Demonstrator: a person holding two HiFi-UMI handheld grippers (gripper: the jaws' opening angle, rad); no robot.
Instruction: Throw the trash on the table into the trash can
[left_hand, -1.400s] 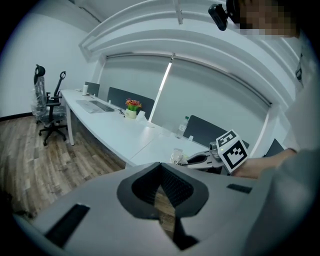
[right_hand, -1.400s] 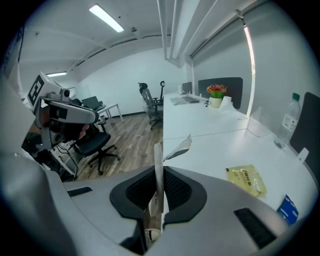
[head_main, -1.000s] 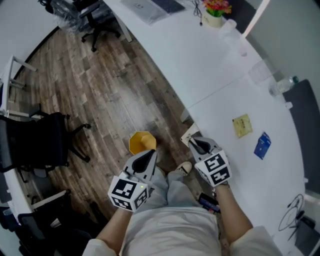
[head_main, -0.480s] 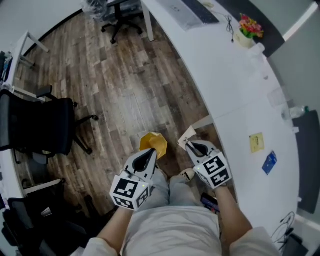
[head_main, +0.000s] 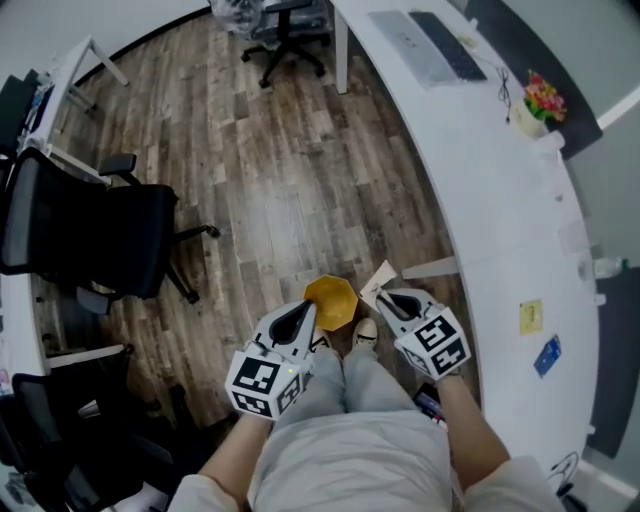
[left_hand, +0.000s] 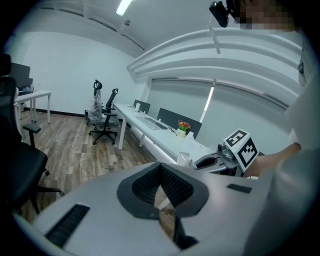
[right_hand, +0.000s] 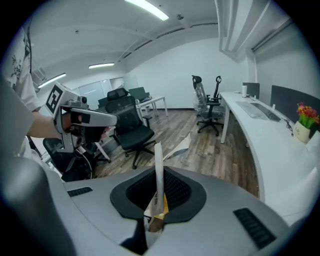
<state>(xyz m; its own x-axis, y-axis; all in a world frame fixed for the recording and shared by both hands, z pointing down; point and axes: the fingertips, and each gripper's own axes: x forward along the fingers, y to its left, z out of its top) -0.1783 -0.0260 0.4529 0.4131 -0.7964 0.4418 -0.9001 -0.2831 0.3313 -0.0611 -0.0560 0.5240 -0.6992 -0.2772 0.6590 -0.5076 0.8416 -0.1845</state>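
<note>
In the head view my left gripper (head_main: 303, 318) hangs over the wooden floor, shut on a crumpled yellow piece of trash (head_main: 331, 301) at its tip. Between the jaws of the left gripper (left_hand: 161, 200) in its own view only a thin pale sliver shows. My right gripper (head_main: 386, 299) is beside it, shut on a flat whitish wrapper (head_main: 378, 281). Seen from the right gripper (right_hand: 157, 200), that wrapper (right_hand: 158, 170) stands edge-on between the jaws, with yellow print low down. No trash can is in view.
The long white curved table (head_main: 500, 200) runs down the right, with a yellow note (head_main: 531, 317), a blue item (head_main: 547, 355), a flower pot (head_main: 540, 100) and a keyboard (head_main: 440, 45) on it. Black office chairs (head_main: 90, 230) stand at the left. The person's shoe (head_main: 366, 334) is below the grippers.
The head view has swung away from the table, which slid to the right. Both grippers, still holding their pieces, now sit over the wooden floor, and the black chairs are closer.
</note>
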